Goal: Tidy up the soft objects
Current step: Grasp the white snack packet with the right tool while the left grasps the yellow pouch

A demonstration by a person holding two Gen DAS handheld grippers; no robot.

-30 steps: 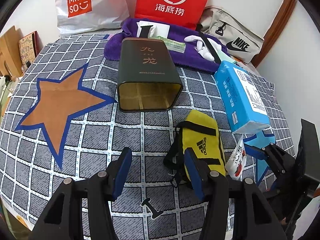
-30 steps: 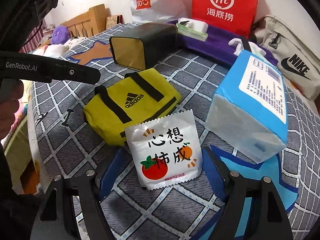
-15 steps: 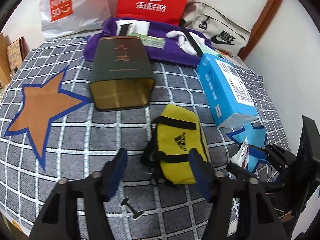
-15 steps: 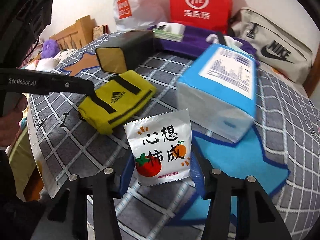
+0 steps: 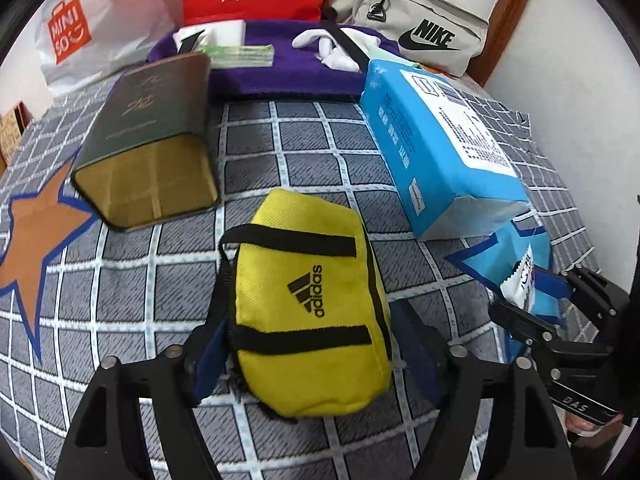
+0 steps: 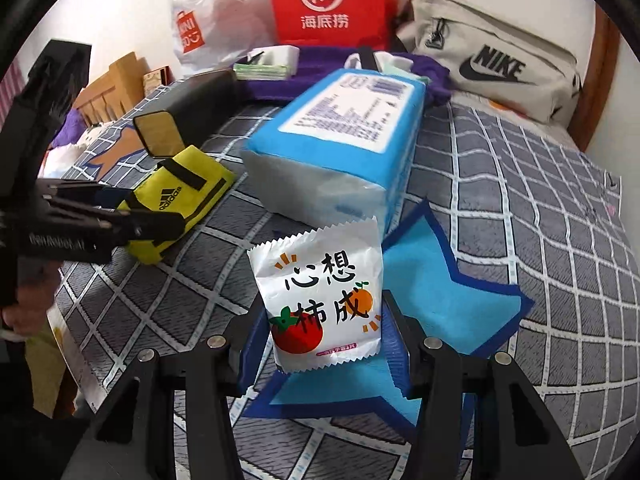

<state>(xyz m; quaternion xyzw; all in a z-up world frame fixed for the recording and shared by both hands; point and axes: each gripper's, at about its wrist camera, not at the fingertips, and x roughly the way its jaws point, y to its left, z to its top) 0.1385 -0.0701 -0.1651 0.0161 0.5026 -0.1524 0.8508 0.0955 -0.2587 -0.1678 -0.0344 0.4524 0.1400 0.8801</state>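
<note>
Left gripper (image 5: pixel 312 356) jaws have just been opening, now spread either side of the yellow pouch (image 5: pixel 308 304) on the bed; contact unclear. Right gripper (image 6: pixel 324 340) clamps the white snack packet (image 6: pixel 320 300), lifted. Ahead of left jaws: dark tin (image 5: pixel 148 148) on its side, looks empty.

Left wrist cam: steep downward look along its fingers, close over the small yellow fabric bag with black straps (image 5: pixel 308 312), facing the bed's far edge. Right wrist cam: same heading, close behind the white snack sachet with tomato print (image 6: pixel 324 300), nearer the bed's right edge. Both share the bag, the blue plastic-wrapped tissue pack (image 5: pixel 440 152) and the grey checked bedsheet (image 5: pixel 300 136).
</note>
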